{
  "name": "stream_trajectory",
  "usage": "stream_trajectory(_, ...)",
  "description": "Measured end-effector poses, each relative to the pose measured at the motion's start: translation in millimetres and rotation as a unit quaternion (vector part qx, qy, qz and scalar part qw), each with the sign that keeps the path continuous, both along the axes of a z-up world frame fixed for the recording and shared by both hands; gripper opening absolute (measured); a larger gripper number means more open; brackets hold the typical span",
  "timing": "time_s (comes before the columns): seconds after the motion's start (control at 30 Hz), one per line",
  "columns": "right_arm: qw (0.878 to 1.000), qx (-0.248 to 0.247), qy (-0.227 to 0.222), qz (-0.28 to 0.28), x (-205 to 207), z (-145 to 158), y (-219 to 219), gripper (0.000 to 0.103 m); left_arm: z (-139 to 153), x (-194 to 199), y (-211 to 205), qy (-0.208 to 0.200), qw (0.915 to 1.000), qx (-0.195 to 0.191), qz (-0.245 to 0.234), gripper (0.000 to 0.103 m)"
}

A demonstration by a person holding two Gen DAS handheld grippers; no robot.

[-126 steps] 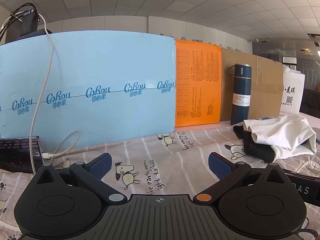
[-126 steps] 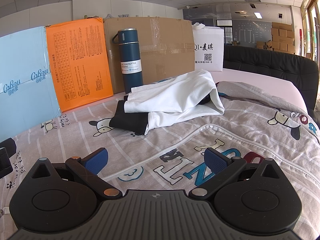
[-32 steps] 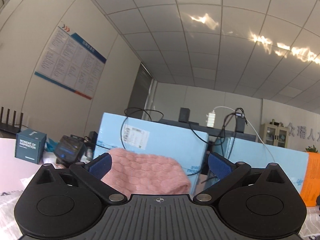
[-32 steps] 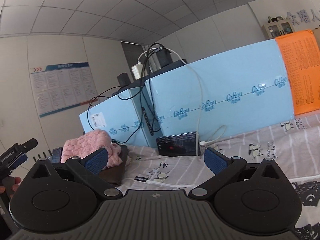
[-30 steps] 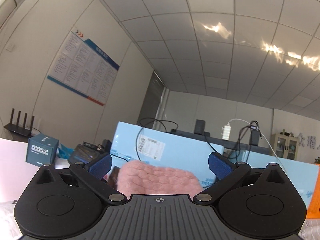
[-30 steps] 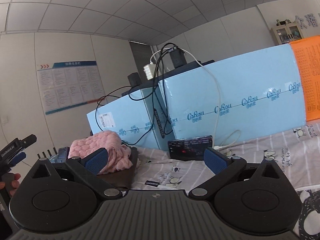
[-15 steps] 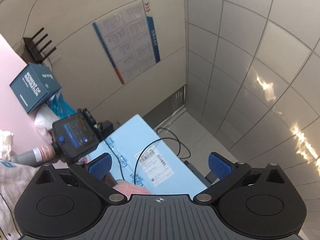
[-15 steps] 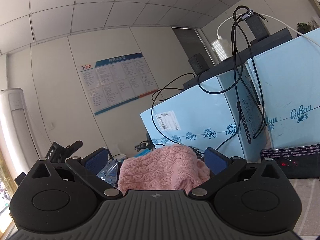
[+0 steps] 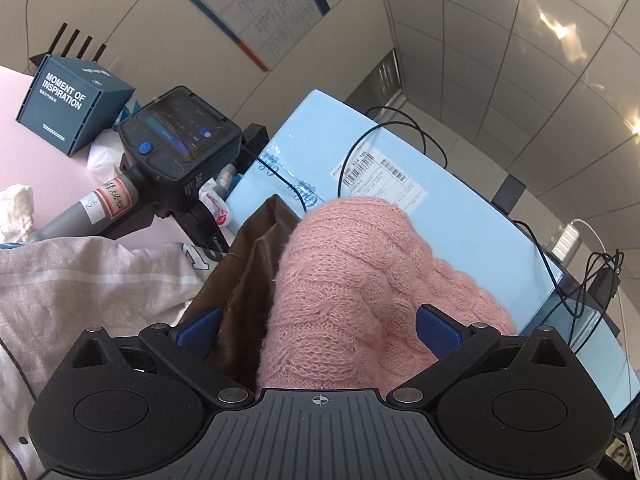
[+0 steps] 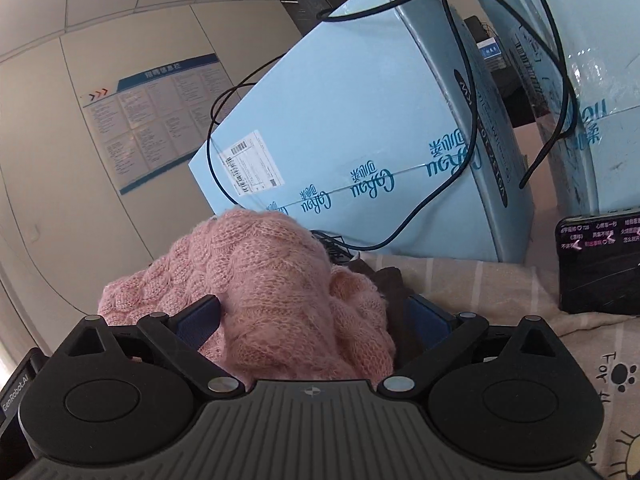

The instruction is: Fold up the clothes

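both tools are up against the pile now. left gripper (image 9: 316,332): fingers spread wide, the fuzzy pink cable-knit sweater (image 9: 360,292) bulging right between the blue pads, not pinched. right gripper (image 10: 312,322): also spread, with the same pink knit (image 10: 264,296) filling the gap and leaning toward its left finger. the sweater sits bunched in a rounded heap on top of a dark brown garment (image 9: 248,280), on the striped cartoon-print bedsheet (image 10: 500,284), just in front of the light blue printed cartons (image 10: 360,132). as i read it, the heap lies dead ahead of both sets of fingers, touching or nearly so; i cannot tell its long axis, since it is all crumpled and no hem, sleeve or collar shows. neither side looks clearly nearer. knit looks thick, loose, soft, and likely to snag and stretch rather than slide. my guess is that the next move is to close on a fold and lift it clear of the brown piece. a black handheld device (image 9: 180,160) lies to the left, apart.
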State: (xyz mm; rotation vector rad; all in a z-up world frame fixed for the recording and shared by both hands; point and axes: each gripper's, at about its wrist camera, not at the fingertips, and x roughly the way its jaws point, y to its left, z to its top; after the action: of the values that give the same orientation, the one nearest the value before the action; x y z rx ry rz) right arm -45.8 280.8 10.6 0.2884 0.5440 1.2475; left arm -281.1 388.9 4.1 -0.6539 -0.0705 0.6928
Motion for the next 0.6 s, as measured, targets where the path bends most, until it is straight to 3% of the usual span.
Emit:
stream_trajectory(0.1,1.000,-0.006,-0.010,0.012,-10.0,-7.3,8.1,0.084,2.6,6.2,-10.3,0.011,0.9993,0.035,-0.012,0.102)
stream_trajectory(0.17,1.000,0.000,-0.012,0.009,-15.4,-12.8,5.4,0.068,3.3,9.2,-15.4,0.020,0.9985,0.050,-0.008,0.097)
stream_trajectory(0.27,1.000,0.014,-0.002,0.012,-16.0,-16.3,-2.1,0.055,3.4,13.0,-16.2,0.036,0.9973,0.063,0.010,0.076)
stream_trajectory(0.33,0.999,0.018,-0.025,0.009,-21.0,-13.6,-2.8,0.050,3.1,14.6,-14.0,0.048,0.9964,0.066,0.022,0.054)
stream_trajectory(0.47,0.997,0.031,-0.063,0.011,-34.5,-8.4,-8.5,0.043,3.6,12.2,-15.4,0.041,0.9961,0.074,0.024,0.048)
stream_trajectory(0.6,0.995,0.061,-0.071,0.025,-40.6,2.8,-19.5,0.043,6.6,10.2,-21.7,0.033,0.9944,0.095,0.032,0.045)
